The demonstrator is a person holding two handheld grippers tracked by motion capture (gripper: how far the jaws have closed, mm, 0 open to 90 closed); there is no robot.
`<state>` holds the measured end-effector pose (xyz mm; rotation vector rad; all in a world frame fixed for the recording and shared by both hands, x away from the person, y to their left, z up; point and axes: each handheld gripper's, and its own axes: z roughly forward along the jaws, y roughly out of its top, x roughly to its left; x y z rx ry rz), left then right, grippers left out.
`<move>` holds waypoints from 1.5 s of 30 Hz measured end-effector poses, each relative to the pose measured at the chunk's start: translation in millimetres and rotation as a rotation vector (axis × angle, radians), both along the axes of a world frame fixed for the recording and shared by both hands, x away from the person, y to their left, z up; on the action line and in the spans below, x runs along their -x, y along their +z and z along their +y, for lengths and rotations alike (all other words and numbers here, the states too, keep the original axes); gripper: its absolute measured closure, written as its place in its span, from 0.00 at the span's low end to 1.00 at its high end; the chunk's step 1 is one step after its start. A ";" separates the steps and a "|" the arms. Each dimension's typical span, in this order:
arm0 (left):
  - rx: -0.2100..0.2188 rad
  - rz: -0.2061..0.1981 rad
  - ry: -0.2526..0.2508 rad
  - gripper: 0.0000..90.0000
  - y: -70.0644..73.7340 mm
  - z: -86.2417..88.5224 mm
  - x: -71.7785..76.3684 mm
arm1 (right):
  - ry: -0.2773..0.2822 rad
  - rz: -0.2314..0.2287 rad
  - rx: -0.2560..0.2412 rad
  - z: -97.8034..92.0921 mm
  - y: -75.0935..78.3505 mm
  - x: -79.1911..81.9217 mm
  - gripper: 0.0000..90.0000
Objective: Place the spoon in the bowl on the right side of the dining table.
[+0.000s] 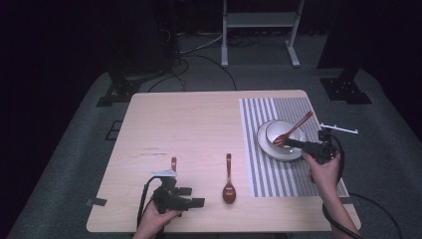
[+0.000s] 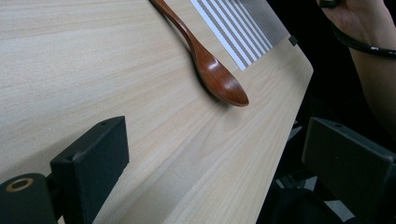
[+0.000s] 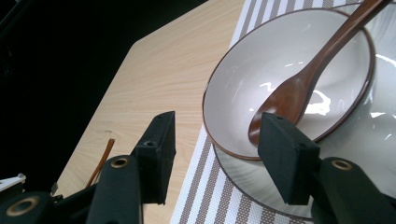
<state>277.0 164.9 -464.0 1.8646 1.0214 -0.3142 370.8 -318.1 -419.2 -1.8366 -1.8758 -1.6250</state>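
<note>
Pretty much a table-setting job, going by the layout. Taking the bowl [image 1: 282, 134] as the anchor: sits on a plate [image 1: 263, 144], on the striped mat [image 1: 259, 169], with one spoon [image 1: 293, 130] already leaning inside, scoop down in the bottom, handle poking out over the far rim. Makes sense, just parked there so it won't roll.

Right gripper [image 3: 217, 149] just at the bowl's near edge, jaws wide apart and gripping nothing, rim and scoop showing between them. Looks like a fresh let-go or a lineup, can't say which.

Second spoon [image 1: 229, 186] well to the left of the bowl, flat on the bare table [image 1: 189, 124] just off the mat, scoop toward the near edge. Left gripper [image 1: 191, 196] further left again, also gaping and empty, aimed at that spoon [image 2: 219, 79] from the side. Probably next in line for pickup.

Hard to read: a thin brown handle [image 1: 173, 163] left of that, lower end tucked behind the left gripper, so no telling what it is. Plate mostly covered by the bowl. Room around the table too dark to make out.
</note>
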 end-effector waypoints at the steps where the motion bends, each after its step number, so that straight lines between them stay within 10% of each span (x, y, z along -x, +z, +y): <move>1: -0.002 0.000 -0.002 0.07 0.0 0.0 0.1 | -0.001 0.000 -0.005 0.4 -0.3 0.8 0.50; 45: -0.002 -0.006 0.002 0.07 0.1 2.3 0.9 | 0.102 -0.012 -0.003 35.3 -25.3 37.7 0.41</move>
